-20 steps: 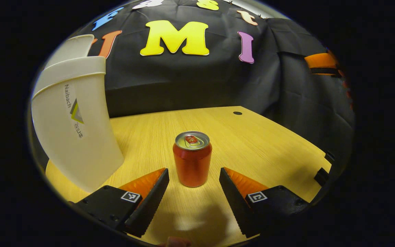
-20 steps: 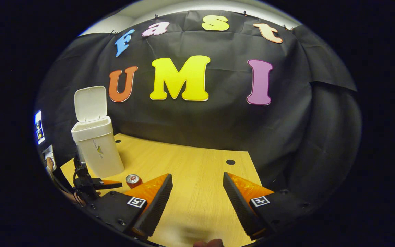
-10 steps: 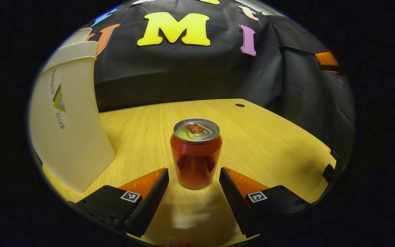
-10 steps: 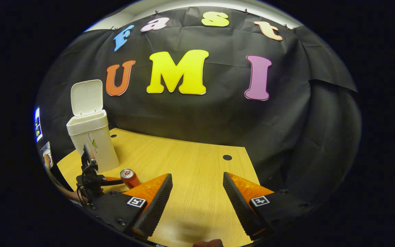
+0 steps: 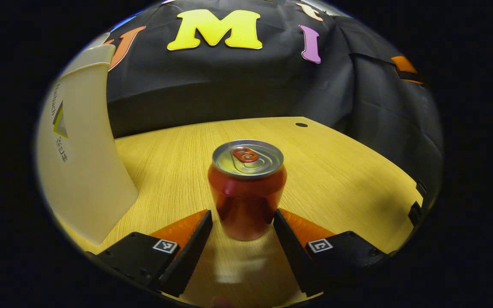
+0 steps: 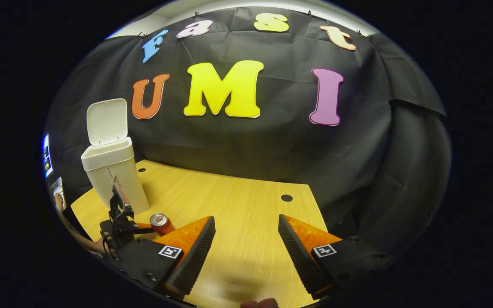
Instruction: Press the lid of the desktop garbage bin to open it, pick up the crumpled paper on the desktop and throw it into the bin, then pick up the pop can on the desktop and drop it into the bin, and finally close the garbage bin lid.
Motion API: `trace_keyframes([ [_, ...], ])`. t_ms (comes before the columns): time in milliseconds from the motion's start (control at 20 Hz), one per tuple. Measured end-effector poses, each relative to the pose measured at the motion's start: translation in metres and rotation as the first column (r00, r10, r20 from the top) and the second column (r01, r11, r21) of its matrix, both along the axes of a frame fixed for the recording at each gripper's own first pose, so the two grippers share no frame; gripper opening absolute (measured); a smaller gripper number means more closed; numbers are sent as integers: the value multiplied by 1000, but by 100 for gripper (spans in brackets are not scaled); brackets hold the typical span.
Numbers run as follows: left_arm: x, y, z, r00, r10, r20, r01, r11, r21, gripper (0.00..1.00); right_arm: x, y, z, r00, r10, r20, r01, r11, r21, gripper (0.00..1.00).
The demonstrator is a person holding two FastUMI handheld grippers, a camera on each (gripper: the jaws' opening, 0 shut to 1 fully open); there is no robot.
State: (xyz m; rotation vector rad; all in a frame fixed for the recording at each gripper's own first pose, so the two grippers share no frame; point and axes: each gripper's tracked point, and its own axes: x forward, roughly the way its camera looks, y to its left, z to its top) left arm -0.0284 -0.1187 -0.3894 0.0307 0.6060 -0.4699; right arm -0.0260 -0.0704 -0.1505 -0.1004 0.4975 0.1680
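Left gripper view, nearest first: left claw (image 5: 242, 220) spread wide, its two fingers flanking the base of the pop can (image 5: 246, 188). A thin gap shows on each side of the can; neither finger seems to press on it, though the right one is very close. Can stands upright on the desk (image 5: 336, 171), silver top and pull tab facing up, red body. Just left of the can, the pale wall of the garbage bin (image 5: 79, 162) rises past the top of the frame; bin and can are apart. Farther back, a small dark hole (image 5: 301, 125) in the desk near its rear edge, then the black cloth wall.

Right gripper view, nearest first: right claw (image 6: 246, 231) wide open, holding nothing, bare desk (image 6: 246, 205) between its fingers. Off to the left and farther away, the left claw (image 6: 141, 226) sits low at the pop can (image 6: 161, 223), with a bit of the person's arm behind it at the frame edge. Beyond that, the garbage bin (image 6: 116, 179) stands on the desk's far left corner, its lid (image 6: 106, 121) swung upright, open. The crumpled paper's place I cannot tell.
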Motion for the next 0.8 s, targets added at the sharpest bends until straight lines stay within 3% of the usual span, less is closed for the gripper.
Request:
trace_keyframes([
  [100, 2, 1, 1, 1000, 6, -5, -6, 1000, -6, 84, 0, 2, 2, 1000, 1, 7, -1, 1000, 3, 94],
  [350, 5, 7, 25, 999, 20, 47, -20, 1000, 0, 82, 1, 3, 4, 1000, -8, 11, 7, 1000, 16, 94],
  [400, 6, 8, 34, 998, 20, 57, -20, 1000, -4, 88, 1, 4, 5, 1000, -9, 14, 9, 1000, 23, 94],
  [450, 7, 8, 47, 997, 24, 71, -23, 1000, -10, 82, 0, 6, 8, 1000, -8, 19, 7, 1000, 29, 95],
  [800, 11, 29, 159, 982, 104, 158, -101, 995, -26, 81, -3, 28, 29, 997, 17, 77, -25, 995, 92, 94],
])
